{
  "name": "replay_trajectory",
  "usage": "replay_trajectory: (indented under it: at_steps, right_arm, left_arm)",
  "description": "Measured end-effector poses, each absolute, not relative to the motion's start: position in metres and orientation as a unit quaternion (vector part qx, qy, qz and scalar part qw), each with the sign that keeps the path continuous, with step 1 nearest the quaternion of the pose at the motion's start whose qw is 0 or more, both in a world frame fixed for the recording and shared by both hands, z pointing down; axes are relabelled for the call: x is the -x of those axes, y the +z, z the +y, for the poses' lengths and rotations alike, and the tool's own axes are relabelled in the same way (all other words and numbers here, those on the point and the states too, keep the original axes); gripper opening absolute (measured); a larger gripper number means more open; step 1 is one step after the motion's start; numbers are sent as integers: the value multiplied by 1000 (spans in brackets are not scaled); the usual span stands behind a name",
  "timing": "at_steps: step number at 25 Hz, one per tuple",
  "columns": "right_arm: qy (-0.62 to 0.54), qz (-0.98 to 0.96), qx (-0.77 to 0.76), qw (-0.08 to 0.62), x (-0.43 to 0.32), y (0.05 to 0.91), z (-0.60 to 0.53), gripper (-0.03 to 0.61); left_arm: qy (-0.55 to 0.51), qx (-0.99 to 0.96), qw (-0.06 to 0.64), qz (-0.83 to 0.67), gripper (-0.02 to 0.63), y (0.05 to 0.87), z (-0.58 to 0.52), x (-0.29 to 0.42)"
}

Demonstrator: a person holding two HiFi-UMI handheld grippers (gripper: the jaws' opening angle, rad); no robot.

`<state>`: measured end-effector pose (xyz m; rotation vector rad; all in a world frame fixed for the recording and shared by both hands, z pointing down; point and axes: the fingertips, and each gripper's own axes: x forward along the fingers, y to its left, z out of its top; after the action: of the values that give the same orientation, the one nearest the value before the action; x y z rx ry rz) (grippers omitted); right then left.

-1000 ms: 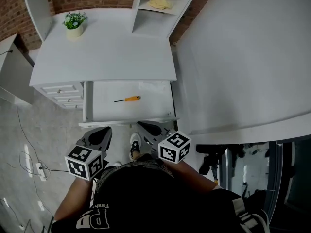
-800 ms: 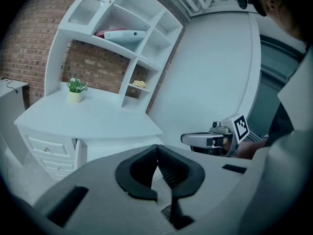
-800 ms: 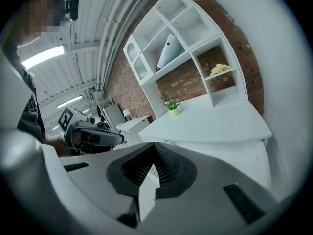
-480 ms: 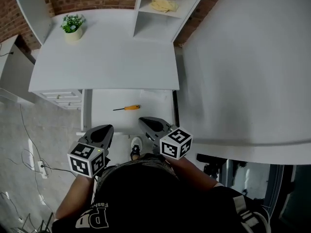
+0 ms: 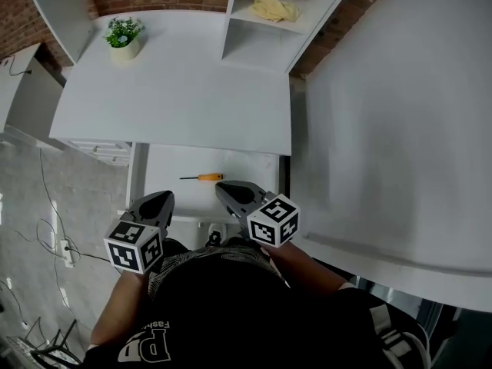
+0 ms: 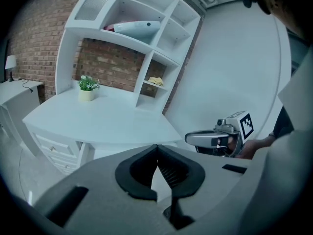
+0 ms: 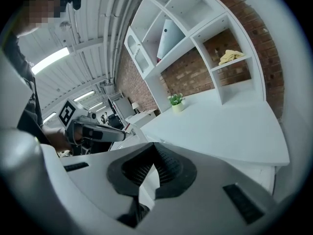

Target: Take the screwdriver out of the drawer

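In open drawer (image 5: pixel 234 163): orange-handled screwdriver (image 5: pixel 202 177) lies crosswise, shaft left, handle right, just ahead of right gripper (image 5: pixel 224 190). Left gripper (image 5: pixel 157 204) farther off. Both jaw pairs together, empty.

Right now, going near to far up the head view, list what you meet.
Left gripper → orange-handled screwdriver lying in the open white drawer → white desk top → small green potted plant → crumpled yellow cloth in the shelf unit.
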<state>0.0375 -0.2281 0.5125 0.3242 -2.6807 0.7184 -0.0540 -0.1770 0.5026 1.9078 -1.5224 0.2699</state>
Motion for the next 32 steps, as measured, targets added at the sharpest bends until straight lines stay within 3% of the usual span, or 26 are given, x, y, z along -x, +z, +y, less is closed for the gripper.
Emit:
replay_trajectory:
  at_steps: [24, 32]
  right_arm:
    - [245, -925, -204, 209, -1, 547, -264, 6]
    - [194, -904, -228, 305, 11, 593, -264, 6]
  left_arm:
    - [141, -777, 331, -517, 15, 514, -223, 114]
    - [172, -791, 340, -478, 15, 545, -232, 135]
